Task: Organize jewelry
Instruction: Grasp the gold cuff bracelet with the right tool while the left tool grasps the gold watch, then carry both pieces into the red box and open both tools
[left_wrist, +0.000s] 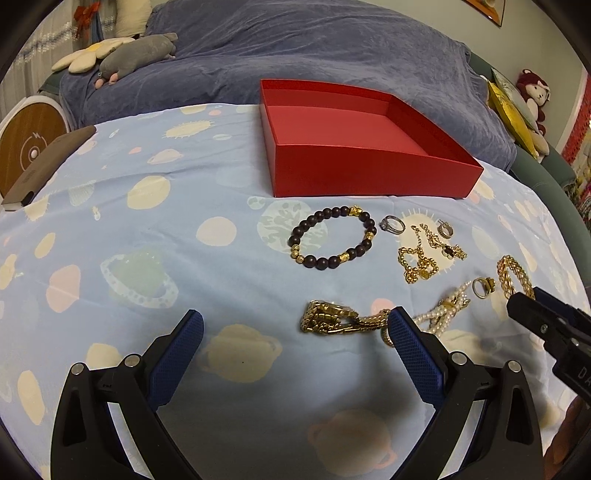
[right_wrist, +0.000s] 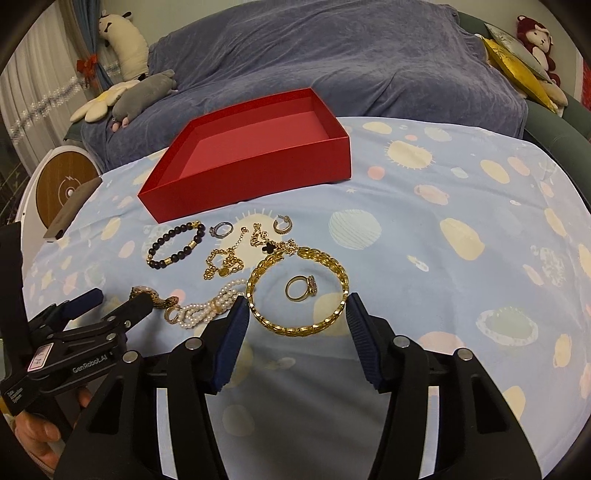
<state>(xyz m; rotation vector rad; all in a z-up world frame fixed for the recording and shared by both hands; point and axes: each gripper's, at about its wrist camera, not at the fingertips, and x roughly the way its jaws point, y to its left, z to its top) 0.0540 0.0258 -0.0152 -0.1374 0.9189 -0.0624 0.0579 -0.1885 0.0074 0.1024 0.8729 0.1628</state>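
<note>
An empty red box (left_wrist: 365, 173) (right_wrist: 258, 184) stands at the back of the cloth. In front of it lie a dark bead bracelet (left_wrist: 332, 238) (right_wrist: 177, 243), a silver ring (left_wrist: 393, 223) (right_wrist: 221, 229), a gold chain (left_wrist: 421, 258) (right_wrist: 229, 262), a hoop earring (right_wrist: 283, 223), a pearl bracelet (left_wrist: 448, 312) (right_wrist: 210, 310), a gold watch (left_wrist: 332, 319) and a gold ring (right_wrist: 301, 288) inside a gold bangle (right_wrist: 332, 266). My left gripper (left_wrist: 295, 325) is open, its right finger beside the watch. My right gripper (right_wrist: 297, 314) is open, straddling the bangle's near edge.
The table has a light blue planet-print cloth (left_wrist: 147, 258). A brown phone-like slab (left_wrist: 48, 166) lies at the left edge. A blue-covered sofa (right_wrist: 332, 55) with plush toys stands behind. A round white device (right_wrist: 62, 184) stands at left.
</note>
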